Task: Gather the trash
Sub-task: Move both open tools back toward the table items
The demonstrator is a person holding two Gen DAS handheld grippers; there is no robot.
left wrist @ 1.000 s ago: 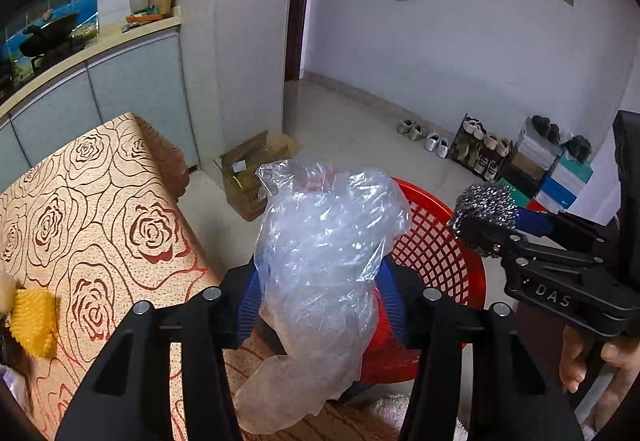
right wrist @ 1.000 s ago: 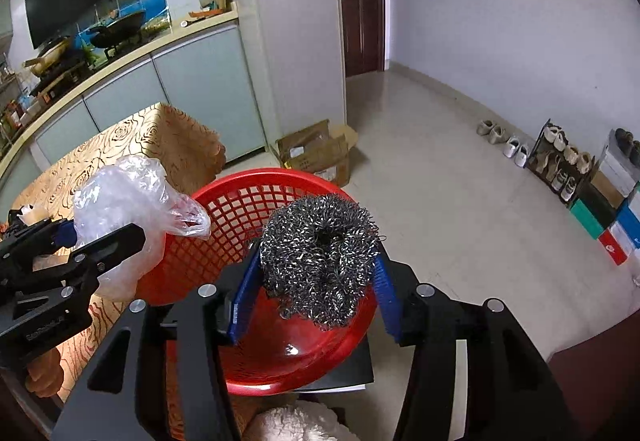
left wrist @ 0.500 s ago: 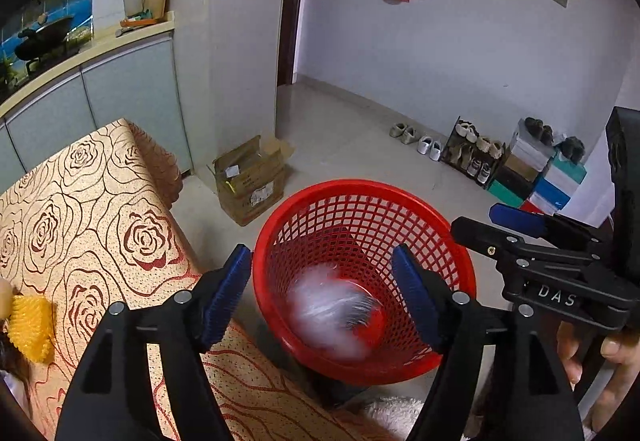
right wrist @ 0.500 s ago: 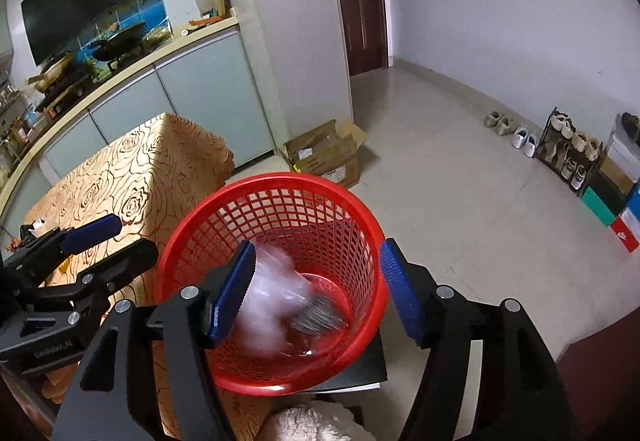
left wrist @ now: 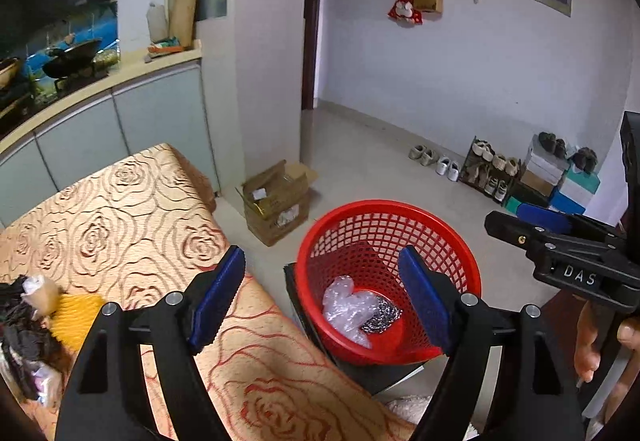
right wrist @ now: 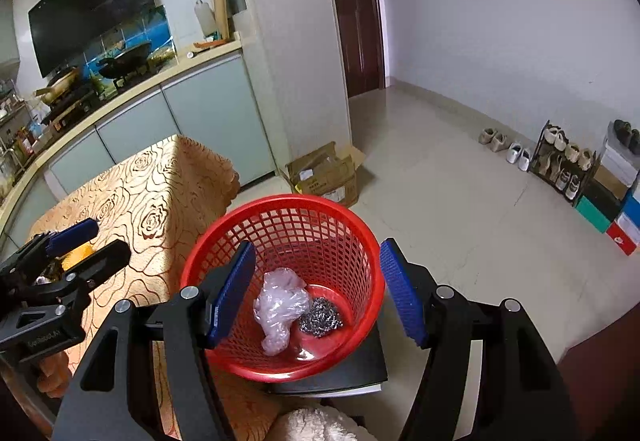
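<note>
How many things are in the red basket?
2. A crumpled clear plastic bag lies on the bottom of the red basket, with a steel wool scrubber right beside it. Something smaller could hide underneath.

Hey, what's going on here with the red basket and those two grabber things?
Someone is clearing trash with a handheld gripper in each hand. Both the left tongs and the right tongs are open and empty above the red basket. A crumpled clear plastic bag and a steel wool scrubber lie in the basket's bottom. More clutter sits on the rose-patterned table.
</note>
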